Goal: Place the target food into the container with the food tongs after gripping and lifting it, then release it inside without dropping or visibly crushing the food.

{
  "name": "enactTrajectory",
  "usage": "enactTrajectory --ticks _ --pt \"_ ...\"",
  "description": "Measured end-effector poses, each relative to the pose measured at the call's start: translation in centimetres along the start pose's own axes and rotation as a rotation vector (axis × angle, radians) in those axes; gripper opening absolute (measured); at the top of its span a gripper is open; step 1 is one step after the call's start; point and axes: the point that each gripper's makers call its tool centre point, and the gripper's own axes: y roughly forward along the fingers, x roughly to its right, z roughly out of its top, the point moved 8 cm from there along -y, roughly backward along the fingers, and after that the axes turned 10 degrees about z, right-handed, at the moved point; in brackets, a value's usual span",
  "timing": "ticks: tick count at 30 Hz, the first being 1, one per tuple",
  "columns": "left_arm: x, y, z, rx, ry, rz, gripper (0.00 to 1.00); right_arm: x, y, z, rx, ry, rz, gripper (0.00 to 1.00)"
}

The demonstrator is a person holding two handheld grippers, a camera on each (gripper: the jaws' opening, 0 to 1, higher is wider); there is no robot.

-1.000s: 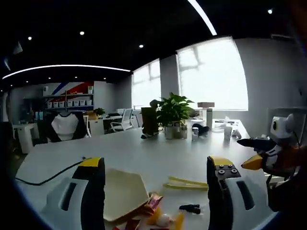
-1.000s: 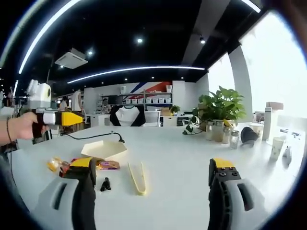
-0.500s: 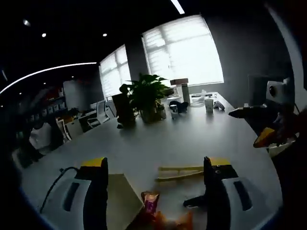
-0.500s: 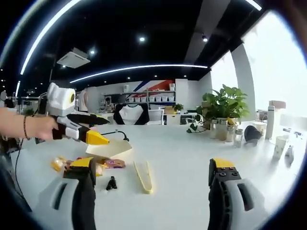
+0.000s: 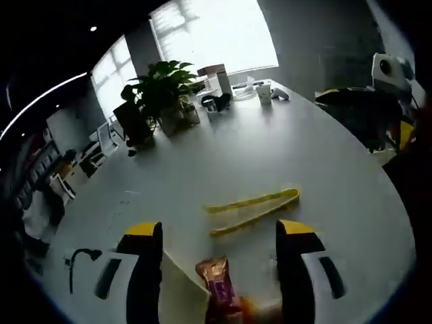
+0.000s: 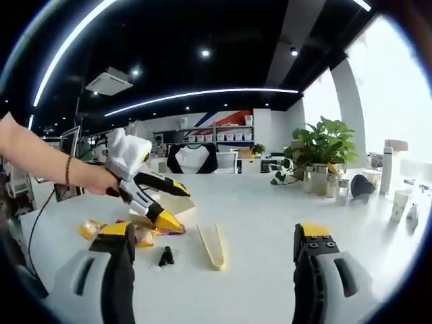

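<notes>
Tongs (image 5: 253,209) lie (bare table (image 5: 283,155)) beyond snack packet (image 5: 217,280).

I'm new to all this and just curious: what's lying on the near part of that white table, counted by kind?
Yellow tongs: 1
Cream tray: 1
Wrapped snacks, one orange-brown with a purple end, one yellow: at least 2, partly hidden
Small black clip: 1
Total: at least 5

Window (image 5: 212,30) glare, dim blurred edges
</notes>
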Motion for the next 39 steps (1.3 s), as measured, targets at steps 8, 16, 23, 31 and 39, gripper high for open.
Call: enactTrajectory --ticks 8,16,23,31,39 --pt "-0.2 2.7 0.3 -0.096 0.229 -0.124 0.53 0.2 0.0 -0.2 -0.007 0.007 0.011 0.99" --pt "-0.3 4.9 0.1 -0.188 0.320 -0.233 0.47 0.3 -0.2 -0.4 -0.014 0.012 0.003 0.99" --pt "0.1 5.5 0.1 -0.250 0.343 -0.333 0.36 0.3 -0.1 -0.6 -0.024 0.018 0.010 0.99" --pt "0.1 6.3 0.4 -0.285 0.389 -0.354 0.26 0.5 0.0 -0.9 -0.031 0.031 0.014 0.99" --pt "-0.1 6.9 0.0 -0.323 0.465 -0.379 0.14 0.8 -0.1 -0.9 -0.033 0.027 0.006 0.99"
